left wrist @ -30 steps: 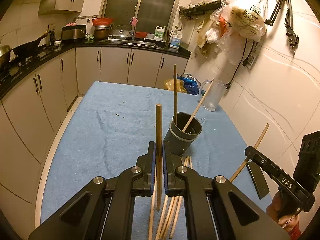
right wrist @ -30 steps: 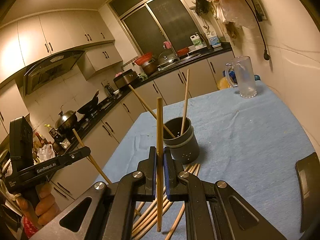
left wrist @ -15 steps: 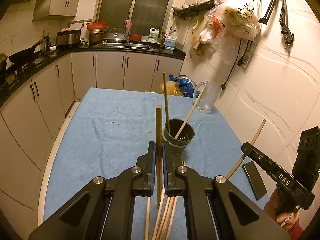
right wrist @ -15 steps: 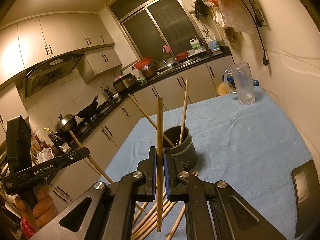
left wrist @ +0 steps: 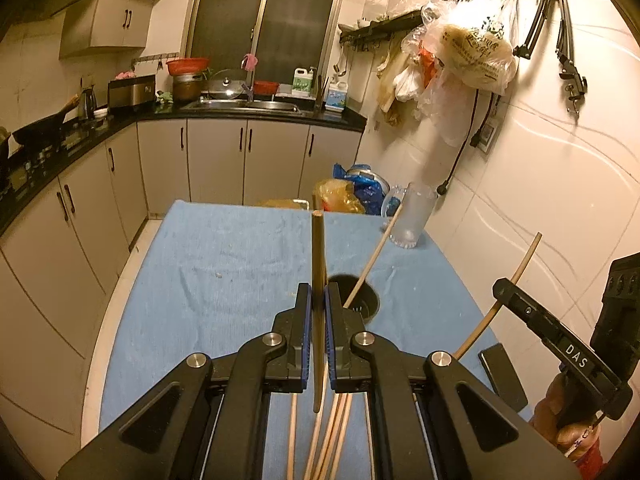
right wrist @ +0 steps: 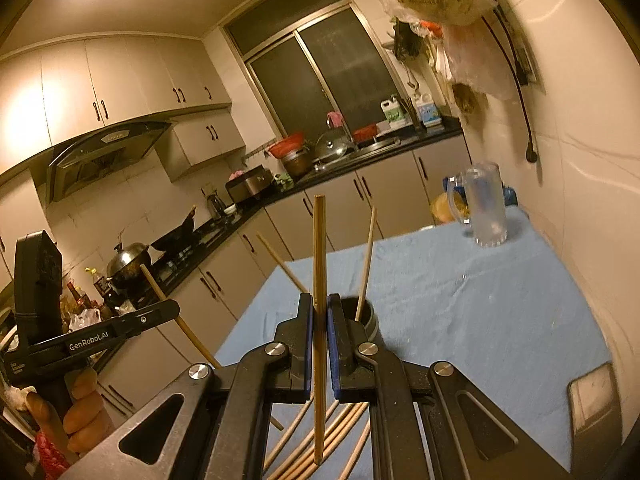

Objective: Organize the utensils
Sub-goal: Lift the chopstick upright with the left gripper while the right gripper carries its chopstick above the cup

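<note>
My left gripper (left wrist: 317,294) is shut on an upright wooden chopstick (left wrist: 318,248), held above the blue-clothed table (left wrist: 200,280). My right gripper (right wrist: 319,306) is likewise shut on another upright chopstick (right wrist: 319,240). Just beyond both grippers stands the dark grey utensil cup (left wrist: 360,302) (right wrist: 368,316), partly hidden by the fingers, with chopsticks leaning in it (right wrist: 366,256). Several loose chopsticks (left wrist: 330,432) (right wrist: 312,444) lie on the cloth under the grippers. Each view shows the other gripper, hand-held at the side, with its chopstick.
A clear glass mug (left wrist: 412,216) (right wrist: 482,208) stands at the table's far right corner by the wall. A black phone (left wrist: 502,376) (right wrist: 592,400) lies near the right edge. Kitchen cabinets and counter run along the left and back.
Both grippers have risen with their chopsticks still clamped. The cup and the loose chopsticks now sit lower and smaller in both views.
</note>
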Tool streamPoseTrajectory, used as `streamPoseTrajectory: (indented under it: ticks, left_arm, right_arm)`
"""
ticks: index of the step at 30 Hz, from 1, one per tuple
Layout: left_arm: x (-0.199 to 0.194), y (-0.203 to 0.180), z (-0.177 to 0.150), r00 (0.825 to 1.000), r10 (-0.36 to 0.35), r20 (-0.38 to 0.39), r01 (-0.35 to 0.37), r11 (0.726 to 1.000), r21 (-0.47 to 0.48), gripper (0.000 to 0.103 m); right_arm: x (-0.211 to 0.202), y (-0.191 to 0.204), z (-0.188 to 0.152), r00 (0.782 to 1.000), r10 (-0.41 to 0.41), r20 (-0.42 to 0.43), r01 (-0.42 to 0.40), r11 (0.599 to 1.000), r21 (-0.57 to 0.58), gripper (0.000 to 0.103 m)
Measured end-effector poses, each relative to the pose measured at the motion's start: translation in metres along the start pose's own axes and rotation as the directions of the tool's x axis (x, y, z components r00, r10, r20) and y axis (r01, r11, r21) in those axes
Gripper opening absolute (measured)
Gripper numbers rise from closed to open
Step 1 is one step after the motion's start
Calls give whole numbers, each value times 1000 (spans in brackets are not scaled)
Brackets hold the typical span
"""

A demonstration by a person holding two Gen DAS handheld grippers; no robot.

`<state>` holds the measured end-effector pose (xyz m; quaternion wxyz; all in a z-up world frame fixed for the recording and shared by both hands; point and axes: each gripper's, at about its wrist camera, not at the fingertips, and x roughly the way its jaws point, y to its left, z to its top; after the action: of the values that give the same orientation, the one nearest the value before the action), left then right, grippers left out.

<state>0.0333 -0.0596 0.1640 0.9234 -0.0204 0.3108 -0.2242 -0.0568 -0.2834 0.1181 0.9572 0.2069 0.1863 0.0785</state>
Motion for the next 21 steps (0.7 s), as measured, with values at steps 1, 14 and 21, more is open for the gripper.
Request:
streamPoseTrajectory:
  ticks: [1,14,21]
  left_arm:
    - [0,-1,4,1000,0,6,0,1000,0,6]
    - [6,-13,57,997,-11,77,10,1000,9,6]
    - [14,-14,89,993,-19,120,20,1000,-9,6]
  right_arm:
    - [0,0,4,1000,0,7,0,1000,-1,7]
    - [16,0,54,997,-21,71,20,1000,12,7]
    - [30,-8,80,994,-34,104,28,998,55,7]
